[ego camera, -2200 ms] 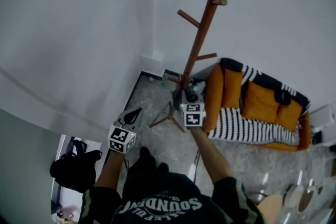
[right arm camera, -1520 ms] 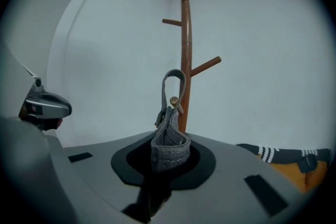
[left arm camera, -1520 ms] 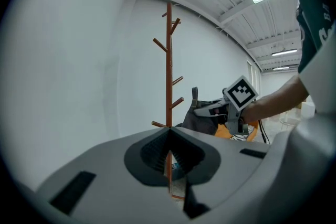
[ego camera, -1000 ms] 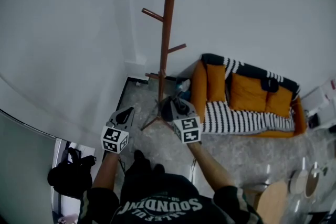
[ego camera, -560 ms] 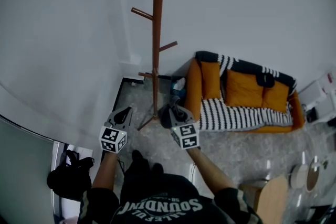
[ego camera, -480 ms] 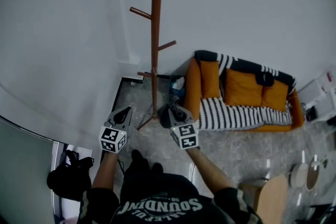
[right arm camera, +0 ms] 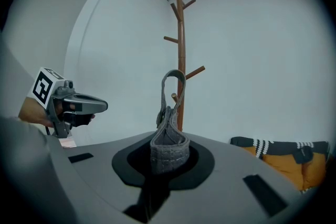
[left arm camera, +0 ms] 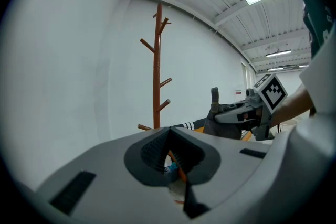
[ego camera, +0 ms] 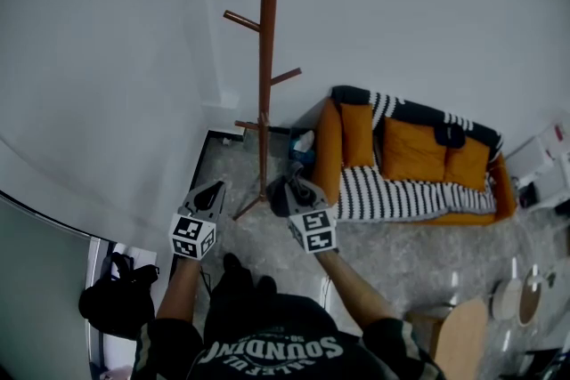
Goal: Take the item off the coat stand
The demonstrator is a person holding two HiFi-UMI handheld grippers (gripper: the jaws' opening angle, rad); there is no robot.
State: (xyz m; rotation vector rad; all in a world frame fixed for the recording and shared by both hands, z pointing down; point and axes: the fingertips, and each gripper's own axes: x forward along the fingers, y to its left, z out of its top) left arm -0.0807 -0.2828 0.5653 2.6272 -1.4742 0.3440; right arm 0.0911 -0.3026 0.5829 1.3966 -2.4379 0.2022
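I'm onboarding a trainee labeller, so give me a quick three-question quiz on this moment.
1. True or false: a coat hangs on the coat stand.
2. Which gripper holds the grey bag?
3. The sofa cushions are: A) green B) orange C) blue.

Key
1. False: its pegs are bare.
2. The right gripper, shut on the bag.
3. B.

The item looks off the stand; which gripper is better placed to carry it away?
Right. The right gripper is shut on the grey bag, which hangs clear of the coat stand. The left gripper is shut on nothing, off to the side.
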